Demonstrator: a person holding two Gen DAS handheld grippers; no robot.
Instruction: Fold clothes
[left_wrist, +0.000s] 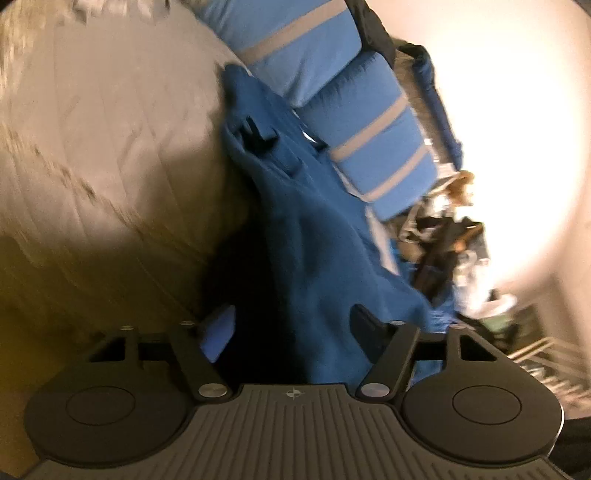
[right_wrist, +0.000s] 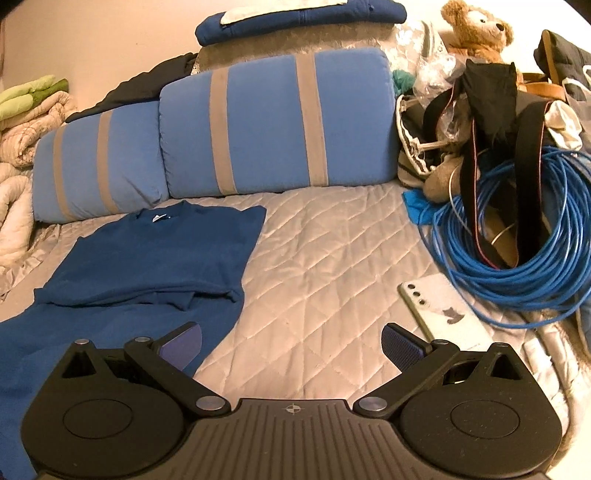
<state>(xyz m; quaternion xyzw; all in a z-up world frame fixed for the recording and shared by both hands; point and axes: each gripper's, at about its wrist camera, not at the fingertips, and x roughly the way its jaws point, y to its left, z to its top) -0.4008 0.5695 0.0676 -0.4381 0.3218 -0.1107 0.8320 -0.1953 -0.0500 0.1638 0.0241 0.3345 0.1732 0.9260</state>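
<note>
Shirt (right_wrist: 155, 254) lies partly folded on the quilt (right_wrist: 325, 251) before the pillows (right_wrist: 258, 129). My left gripper (left_wrist: 291, 328) is spread around its cloth, the right gripper (right_wrist: 291, 347) spread and empty. I'd pinch the hem squarely before lifting.

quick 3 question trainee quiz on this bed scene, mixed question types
1. True or false: the blue sweater lies on the quilted bedspread in front of the striped pillows.
2. Which lies nearest the white phone? A) green blanket B) coiled blue cable C) teddy bear
3. Fill in: the right gripper has its jaws ____, over bare bedspread.

Key: 1 true; 2 B; 3 open
</note>
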